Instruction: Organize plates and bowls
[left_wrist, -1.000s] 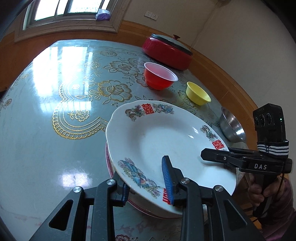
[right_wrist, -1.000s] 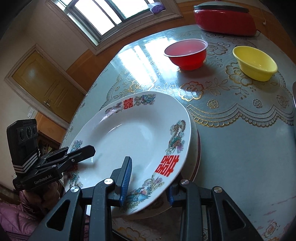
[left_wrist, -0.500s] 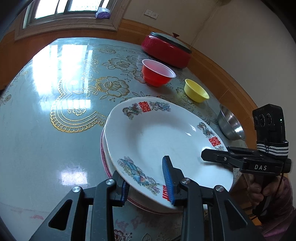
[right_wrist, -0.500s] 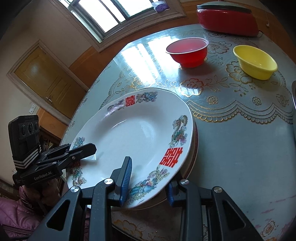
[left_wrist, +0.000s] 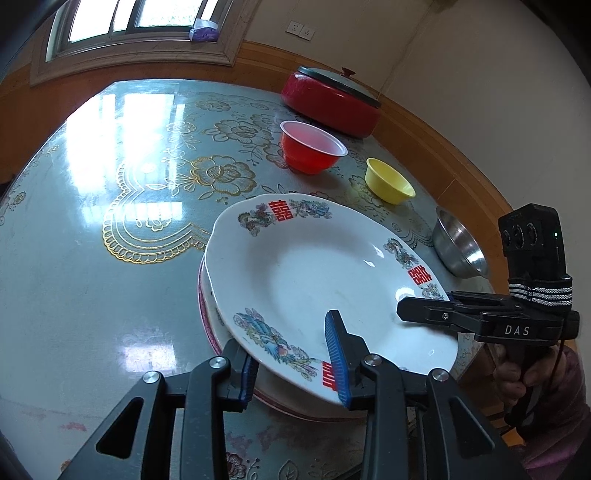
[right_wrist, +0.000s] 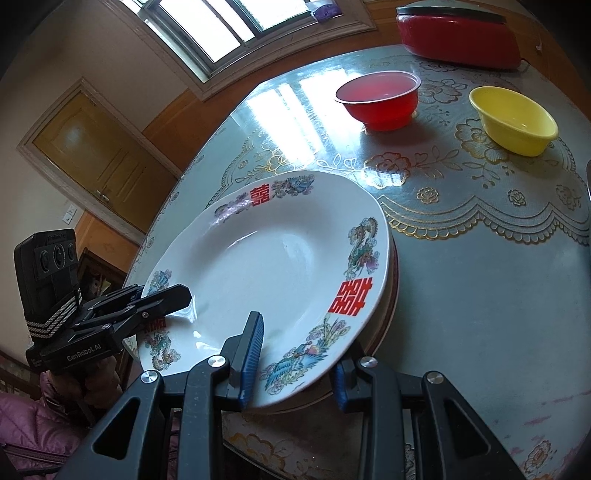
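Note:
A white plate (left_wrist: 314, 280) (right_wrist: 277, 266) with red characters and flower prints lies over a pink-rimmed plate (left_wrist: 202, 295) (right_wrist: 394, 280) near the table's front edge. My left gripper (left_wrist: 291, 354) (right_wrist: 166, 299) is shut on the white plate's near-left rim, one blue pad above it and one below. On the near-right rim, my right gripper (right_wrist: 295, 354) (left_wrist: 406, 310) grips the same way. Beyond the plates stand a red bowl (left_wrist: 310, 151) (right_wrist: 380, 99) and a yellow bowl (left_wrist: 388, 181) (right_wrist: 513, 122). A steel bowl (left_wrist: 458, 247) sits at the right edge.
A red lidded pot (left_wrist: 328, 103) (right_wrist: 458, 33) stands at the back of the round table (left_wrist: 92, 258), against the wall. The table wears a glossy cloth with gold flowers. A person's hand (left_wrist: 517, 373) holds the right gripper's handle. A wooden door (right_wrist: 99, 155) is off to the left.
The white plate has sunk a little and tilts less, lying closer on the pink-rimmed plate. Both grippers keep their hold and have hardly moved.

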